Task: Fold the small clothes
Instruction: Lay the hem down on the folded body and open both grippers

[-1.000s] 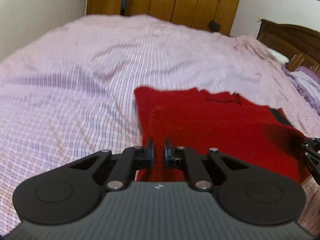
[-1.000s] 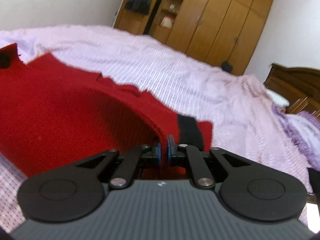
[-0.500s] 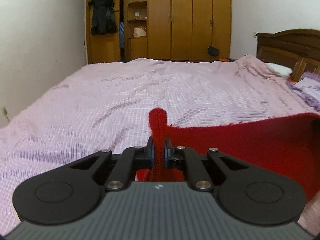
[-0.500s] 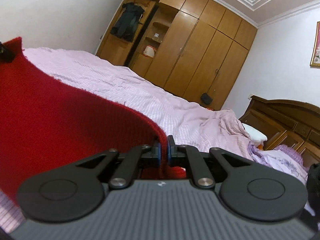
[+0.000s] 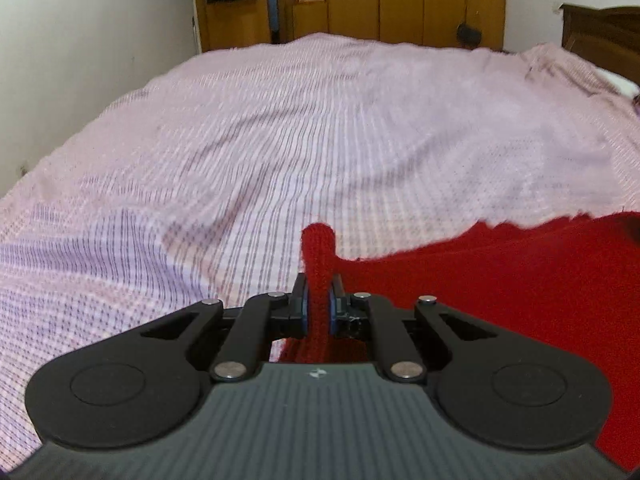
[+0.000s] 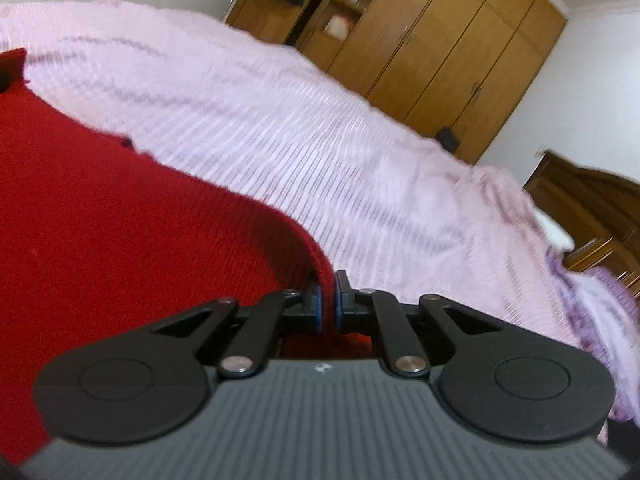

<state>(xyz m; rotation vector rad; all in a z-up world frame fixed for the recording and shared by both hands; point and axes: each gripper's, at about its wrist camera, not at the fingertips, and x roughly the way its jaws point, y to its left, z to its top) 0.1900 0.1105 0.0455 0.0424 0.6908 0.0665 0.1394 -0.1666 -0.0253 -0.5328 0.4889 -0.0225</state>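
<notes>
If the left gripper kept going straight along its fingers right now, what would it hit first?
Probably the pink bedspread. The left gripper is shut on a pinch of the red knit garment and points down at bare cover ahead; nothing else shows in that line, though depth is unclear.

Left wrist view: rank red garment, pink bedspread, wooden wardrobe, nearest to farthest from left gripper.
1. red garment: pinched in the left gripper, spreading right.
2. pink bedspread: beneath and ahead, across the middle.
3. wooden wardrobe: far wall, top.
</notes>
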